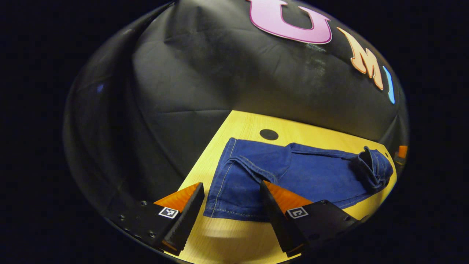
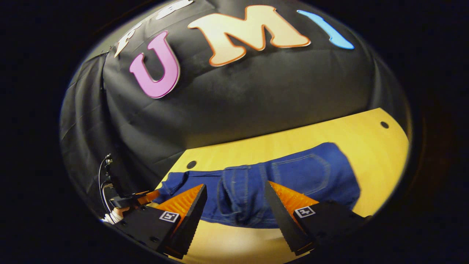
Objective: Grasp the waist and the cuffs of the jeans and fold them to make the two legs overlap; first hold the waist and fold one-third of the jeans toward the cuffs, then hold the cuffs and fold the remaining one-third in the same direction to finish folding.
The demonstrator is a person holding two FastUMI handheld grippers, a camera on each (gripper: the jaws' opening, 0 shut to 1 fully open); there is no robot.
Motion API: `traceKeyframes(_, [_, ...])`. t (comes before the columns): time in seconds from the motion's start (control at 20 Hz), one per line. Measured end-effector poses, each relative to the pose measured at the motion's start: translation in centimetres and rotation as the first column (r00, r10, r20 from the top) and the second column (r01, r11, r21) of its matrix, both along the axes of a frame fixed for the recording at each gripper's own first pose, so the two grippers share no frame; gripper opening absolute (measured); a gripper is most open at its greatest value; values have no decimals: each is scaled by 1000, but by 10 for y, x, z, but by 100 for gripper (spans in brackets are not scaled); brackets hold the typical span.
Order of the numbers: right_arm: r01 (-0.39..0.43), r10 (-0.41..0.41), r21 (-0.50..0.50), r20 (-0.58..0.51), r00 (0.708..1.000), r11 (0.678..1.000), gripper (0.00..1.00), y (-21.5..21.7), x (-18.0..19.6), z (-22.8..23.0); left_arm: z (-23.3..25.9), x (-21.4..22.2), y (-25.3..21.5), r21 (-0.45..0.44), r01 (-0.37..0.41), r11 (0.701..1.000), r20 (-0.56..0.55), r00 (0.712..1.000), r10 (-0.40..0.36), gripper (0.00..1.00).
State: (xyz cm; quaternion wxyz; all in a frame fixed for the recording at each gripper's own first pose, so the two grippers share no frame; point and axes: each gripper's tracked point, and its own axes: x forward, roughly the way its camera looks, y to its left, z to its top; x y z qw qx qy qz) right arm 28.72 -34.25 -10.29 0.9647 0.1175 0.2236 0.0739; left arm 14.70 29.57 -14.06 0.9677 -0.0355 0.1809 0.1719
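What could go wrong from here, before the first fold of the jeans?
1. The waist end of the jeans looks bunched, so a grasp there may catch one layer and the fold may come out crooked.
2. Both tongs, left and right, hang open over the near edge, gripping nothing; closing too shallow, the denim could slip out.
3. The jeans lie near the wooden table's edge and may slide off.

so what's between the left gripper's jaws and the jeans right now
Nothing. In the left gripper view the left gripper hangs open above the cuff end of the jeans, with a strip of bare wooden table showing between its jaws below the hem.
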Motion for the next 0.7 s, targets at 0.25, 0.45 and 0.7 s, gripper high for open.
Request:
traceKeyframes(0.25, [203, -195, -147, 69, 978, 968, 98, -115, -18, 39, -7, -1, 2, 5, 7, 1000, -23, 1000, -7, 90])
traceKeyframes(0.45, [332, -318, -192, 101, 943, 923, 94, -180, -42, 67, -10, -3, 0, 7, 20, 1000, -41, 999, -20, 92])
traceKeyframes(0.7, [384, -376, -197, 76, 923, 902, 98, -203, -64, 67, -13, -10, 15, -32, 24, 999, -57, 998, -26, 70])
